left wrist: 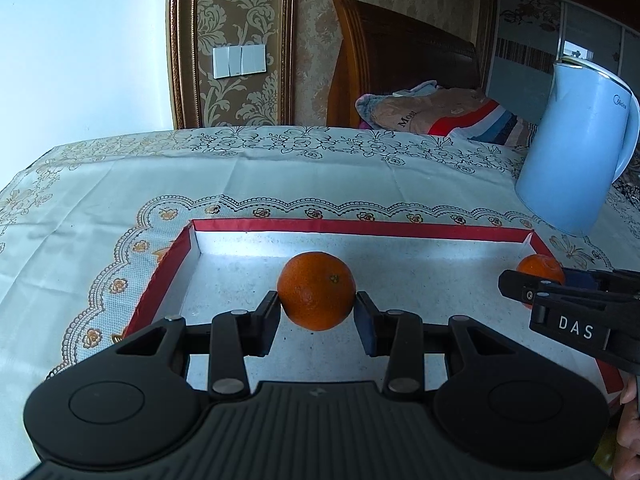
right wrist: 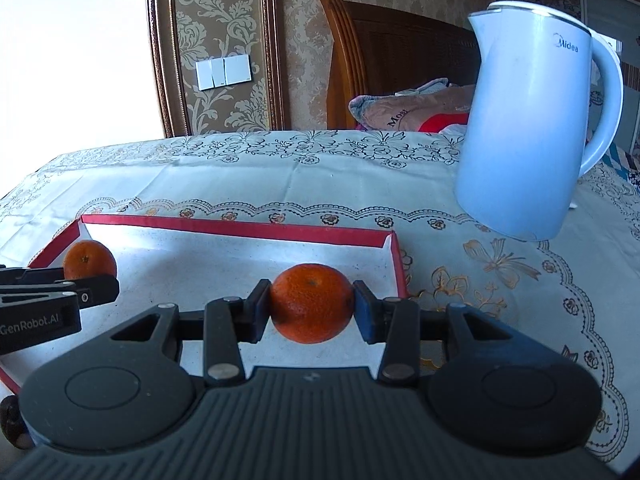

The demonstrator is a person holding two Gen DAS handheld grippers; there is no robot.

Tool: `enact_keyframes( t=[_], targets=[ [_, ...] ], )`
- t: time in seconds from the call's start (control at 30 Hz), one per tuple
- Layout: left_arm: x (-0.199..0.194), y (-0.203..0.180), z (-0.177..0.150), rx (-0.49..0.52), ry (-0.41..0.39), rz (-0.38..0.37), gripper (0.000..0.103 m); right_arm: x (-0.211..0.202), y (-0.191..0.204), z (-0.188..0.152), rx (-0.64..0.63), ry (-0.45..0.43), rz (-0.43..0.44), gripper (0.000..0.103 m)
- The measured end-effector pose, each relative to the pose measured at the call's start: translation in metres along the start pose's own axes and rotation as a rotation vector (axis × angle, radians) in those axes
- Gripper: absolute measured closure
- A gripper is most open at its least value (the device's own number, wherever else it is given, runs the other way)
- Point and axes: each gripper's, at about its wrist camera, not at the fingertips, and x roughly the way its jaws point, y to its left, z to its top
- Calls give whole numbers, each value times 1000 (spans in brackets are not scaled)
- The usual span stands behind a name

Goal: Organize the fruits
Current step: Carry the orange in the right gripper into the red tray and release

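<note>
Left gripper [left wrist: 317, 312] jaws pinching an orange [left wrist: 316, 290], right gripper [right wrist: 310, 307] pinching another [right wrist: 311, 302], both undersides hidden

my left gripper [left wrist: 317, 316]: matt black plastic, ribbed housing, metal pins
orange [left wrist: 316, 290]: dimpled, slightly shiny peel
tray [left wrist: 360, 225]: red paper rim, speckled white floor
kettle [right wrist: 528, 128]: smooth pale-blue plastic
tablecloth [right wrist: 280, 184]: embossed patterned cloth
headboard [left wrist: 400, 60]: polished wood
</note>
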Motion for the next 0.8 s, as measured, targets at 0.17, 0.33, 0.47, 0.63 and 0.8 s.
enact_keyframes(
  t=[0.17, 0.33, 0.47, 0.63, 0.8],
  targets=[
    [13, -1, 6, -8, 36, 8, 63, 12, 1, 5, 3, 26, 14, 62],
    [23, 4, 6, -37, 76, 13, 63, 16, 4, 6, -3, 38, 19, 62],
    [27, 7, 7, -56, 75, 14, 63, 17, 3, 7, 0, 38, 13, 62],
    [28, 6, 8, -60, 55, 29, 63, 11, 5, 9, -17, -2, -14, 41],
    [23, 4, 8, -55, 22, 16, 60, 5, 6, 10, -20, -38, -16, 27]
  ],
)
